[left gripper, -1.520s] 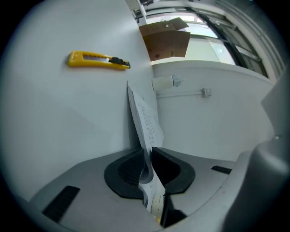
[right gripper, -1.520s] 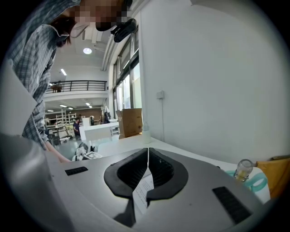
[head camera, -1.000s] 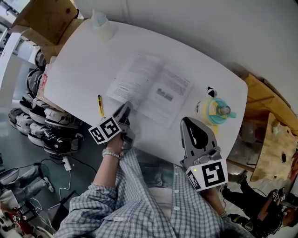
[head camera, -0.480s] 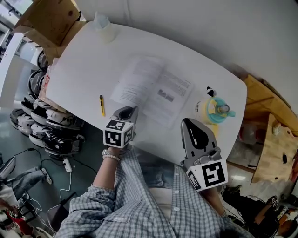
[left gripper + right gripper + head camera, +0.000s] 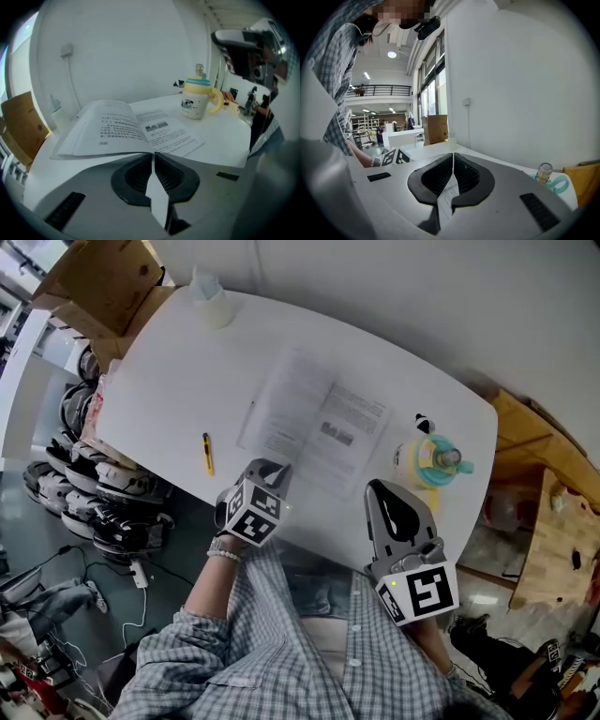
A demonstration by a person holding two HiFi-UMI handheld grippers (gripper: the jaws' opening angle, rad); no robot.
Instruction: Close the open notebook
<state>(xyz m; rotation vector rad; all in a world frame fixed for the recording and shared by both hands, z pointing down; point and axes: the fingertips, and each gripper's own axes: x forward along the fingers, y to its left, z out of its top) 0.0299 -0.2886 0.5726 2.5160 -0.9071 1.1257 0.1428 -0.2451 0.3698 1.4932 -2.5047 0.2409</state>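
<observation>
Two grippers noted at near edge of desk (image 5: 159, 381). Jaws of left gripper (image 5: 272, 468) clenched on near edge of notebook (image 5: 319, 423), at its left-hand leaf. Leaf raised off desk, curving up ahead and left of jaws. Right-hand page lying flat, ahead and right of same jaws. Jaws of right gripper (image 5: 382, 487) pressed together, nothing held, notebook ahead and left of them. Lidded cup (image 5: 433, 463) stood just ahead of right jaws. Yellow pen (image 5: 207, 453) laid left of left jaws.

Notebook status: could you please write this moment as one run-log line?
notebook: open, left half raised | left hand-held gripper: shut on its near edge | right hand-held gripper: shut, empty
</observation>
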